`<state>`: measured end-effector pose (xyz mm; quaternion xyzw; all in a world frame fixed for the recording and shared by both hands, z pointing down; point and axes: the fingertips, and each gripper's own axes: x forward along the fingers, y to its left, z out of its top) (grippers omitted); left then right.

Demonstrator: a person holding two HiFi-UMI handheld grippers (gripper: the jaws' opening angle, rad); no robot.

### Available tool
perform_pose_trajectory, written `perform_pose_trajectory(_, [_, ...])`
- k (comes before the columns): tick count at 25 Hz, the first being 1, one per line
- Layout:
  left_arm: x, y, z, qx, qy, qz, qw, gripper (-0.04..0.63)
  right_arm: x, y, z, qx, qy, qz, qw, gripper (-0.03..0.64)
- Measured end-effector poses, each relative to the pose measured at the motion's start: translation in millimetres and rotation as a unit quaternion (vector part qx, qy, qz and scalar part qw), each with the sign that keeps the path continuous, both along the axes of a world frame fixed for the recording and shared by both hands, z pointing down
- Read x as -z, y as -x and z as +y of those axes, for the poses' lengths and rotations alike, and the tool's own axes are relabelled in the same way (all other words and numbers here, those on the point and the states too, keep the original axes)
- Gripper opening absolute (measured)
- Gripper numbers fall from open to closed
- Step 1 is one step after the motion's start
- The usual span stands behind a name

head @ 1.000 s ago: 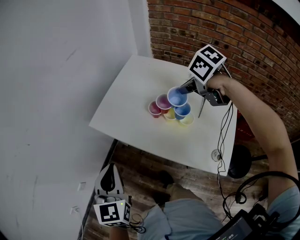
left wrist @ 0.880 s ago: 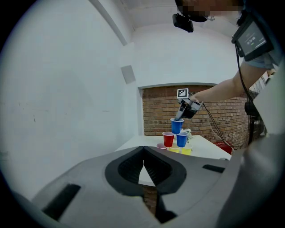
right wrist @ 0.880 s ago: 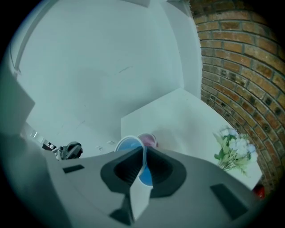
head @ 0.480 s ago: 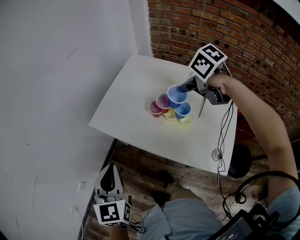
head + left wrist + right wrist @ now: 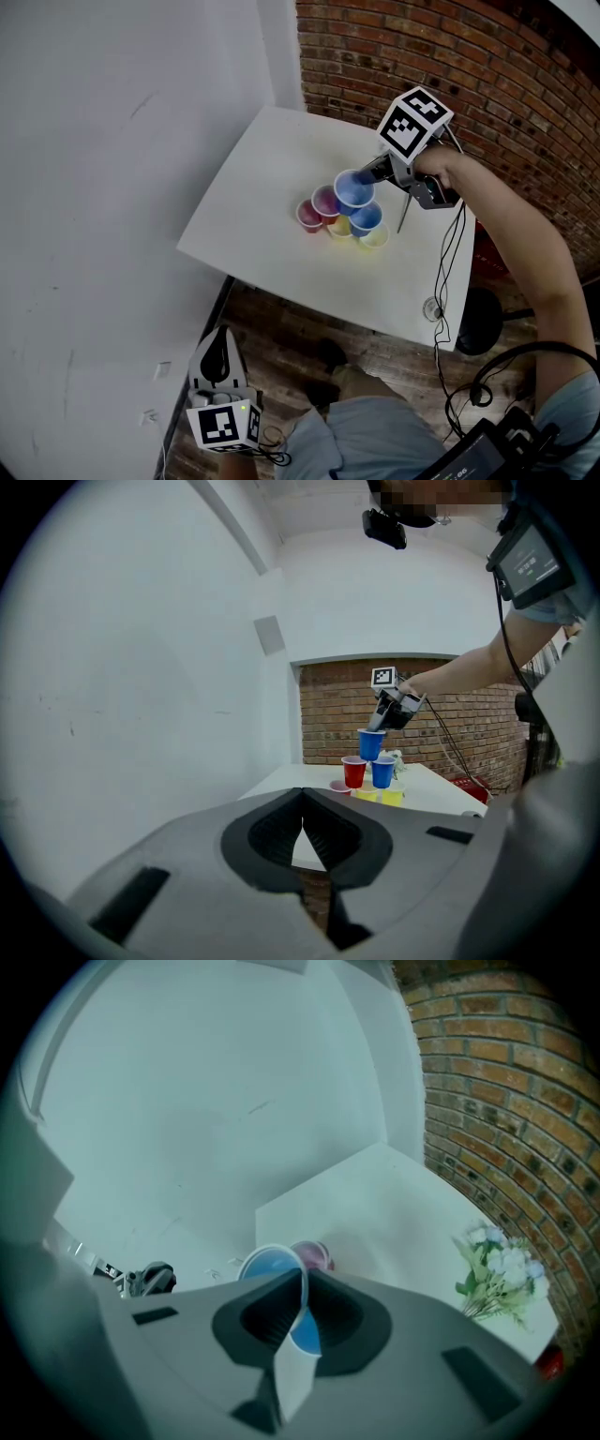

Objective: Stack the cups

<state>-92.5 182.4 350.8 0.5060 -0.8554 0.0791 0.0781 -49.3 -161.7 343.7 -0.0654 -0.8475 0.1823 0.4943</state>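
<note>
On the white table, which is set into a corner between a white wall and a brick wall, plastic cups are built into a small pyramid. The bottom row is formed by a red cup and two yellow cups. Above these, a second red cup and a lower blue cup are placed side by side.

The top blue cup is held over the gap between those two, with its base about level with their rims. Whether it rests on them cannot be told. It is gripped at its rim by the right gripper, and in the right gripper view the jaws are seen pinched shut on the cup wall. White flowers are seen lying on the table near the brick wall.

The left gripper is held low beside the table, well apart from the cups. Its jaws are closed together with nothing between them.

The only markings that can be made out are the black-and-white square markers on the right marker cube and the left marker cube. A small screen is carried at the person's side, and its text is too small to be read.
</note>
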Motion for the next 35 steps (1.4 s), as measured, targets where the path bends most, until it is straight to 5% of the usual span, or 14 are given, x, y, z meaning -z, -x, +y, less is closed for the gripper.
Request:
perform_pose_trajectory(26, [-3.2,3.4,-5.3,-0.003,0.002,-0.003,1.0,0.009,2.0,12.3,-8.7,0.008,-0.015,-0.025,1.0,0.141])
perform_pose_trajectory(35, [4.0,9.2,-9.8,-0.004,-0.003,-0.011,0.9999,0.009,50.6,19.3,-47.6,-0.057,-0.056,-0.109,0.991,0.132])
